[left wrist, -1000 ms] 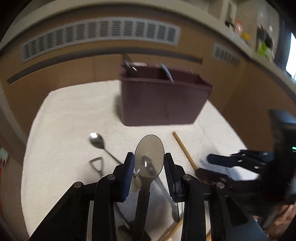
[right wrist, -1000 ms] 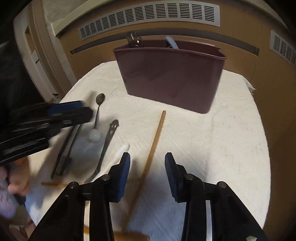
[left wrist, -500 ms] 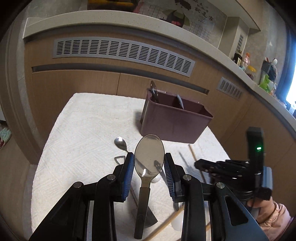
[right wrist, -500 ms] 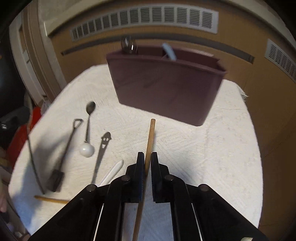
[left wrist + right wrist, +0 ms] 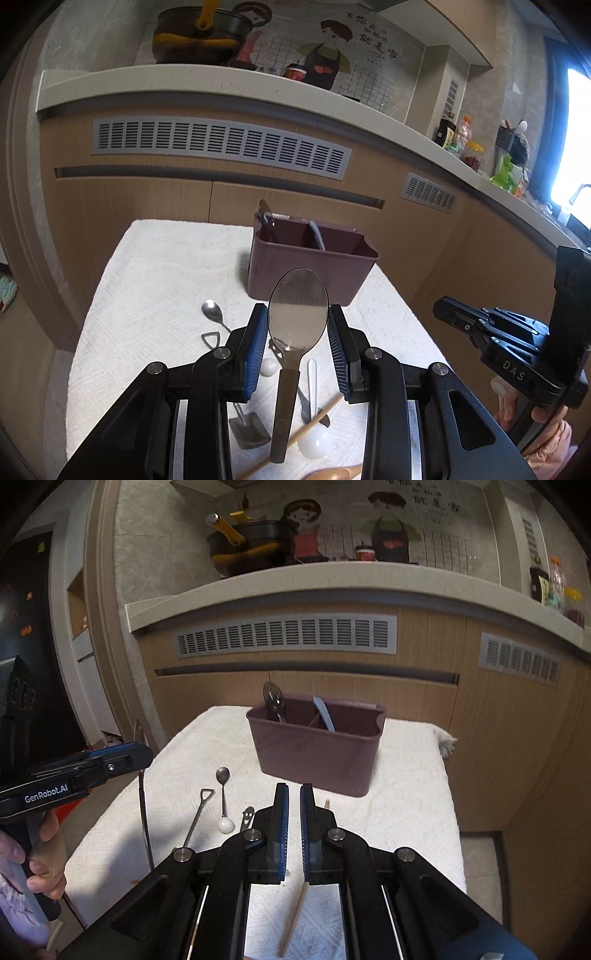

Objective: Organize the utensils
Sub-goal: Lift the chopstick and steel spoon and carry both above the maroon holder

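Metal spoon (image 5: 297, 317) held upright between blue pads of left gripper (image 5: 297, 345), wooden chopstick (image 5: 293, 919) clamped in right gripper (image 5: 294, 830), jaws just closed on it, maroon utensil caddy (image 5: 317, 749) seen beyond on white cloth (image 5: 406, 794), other utensils left lying near.

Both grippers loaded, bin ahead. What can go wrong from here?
1. Left gripper pinches the spoon by its rounded bowl, handle hanging: it may swing or slip out.
2. Right gripper holds the thin chopstick askew: it may pivot.
3. Bin already holds utensils; the dangling ends could snag its rim.
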The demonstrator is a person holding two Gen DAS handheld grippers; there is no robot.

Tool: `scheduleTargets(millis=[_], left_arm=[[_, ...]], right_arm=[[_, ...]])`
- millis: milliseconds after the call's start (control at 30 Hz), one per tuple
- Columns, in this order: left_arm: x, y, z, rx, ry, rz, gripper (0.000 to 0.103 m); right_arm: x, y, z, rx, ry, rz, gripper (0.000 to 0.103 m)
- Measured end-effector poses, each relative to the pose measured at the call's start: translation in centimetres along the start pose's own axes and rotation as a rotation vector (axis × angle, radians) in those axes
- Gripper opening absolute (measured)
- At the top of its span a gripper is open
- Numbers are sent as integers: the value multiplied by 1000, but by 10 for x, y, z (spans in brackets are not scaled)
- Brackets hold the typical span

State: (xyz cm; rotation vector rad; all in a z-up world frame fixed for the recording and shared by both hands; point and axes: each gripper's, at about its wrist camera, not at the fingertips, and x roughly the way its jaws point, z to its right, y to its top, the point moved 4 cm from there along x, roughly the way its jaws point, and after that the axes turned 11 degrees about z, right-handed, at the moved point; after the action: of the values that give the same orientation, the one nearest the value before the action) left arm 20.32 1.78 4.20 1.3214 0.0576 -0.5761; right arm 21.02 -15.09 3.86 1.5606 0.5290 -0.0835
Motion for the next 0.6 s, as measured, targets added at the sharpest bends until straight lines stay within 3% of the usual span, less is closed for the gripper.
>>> scheduleTargets(millis=[167,233,300,367,600], left_arm=[[-3,7,4,12,1,12,34],[-4,7,3,11,5,14,34],[-5,8,1,4,12,15,34],[-4,7,0,-4,8,9,34],[0,3,-5,-15,5,-6,34]], right_arm=[[-2,1,0,-45,-21,5,5],[8,-6,7,-23,-19,-39,5],[22,-18,14,5,3,-105,12],[42,-35,23,43,7,-176,26],[100,-85,21,29,-18,-348,26]])
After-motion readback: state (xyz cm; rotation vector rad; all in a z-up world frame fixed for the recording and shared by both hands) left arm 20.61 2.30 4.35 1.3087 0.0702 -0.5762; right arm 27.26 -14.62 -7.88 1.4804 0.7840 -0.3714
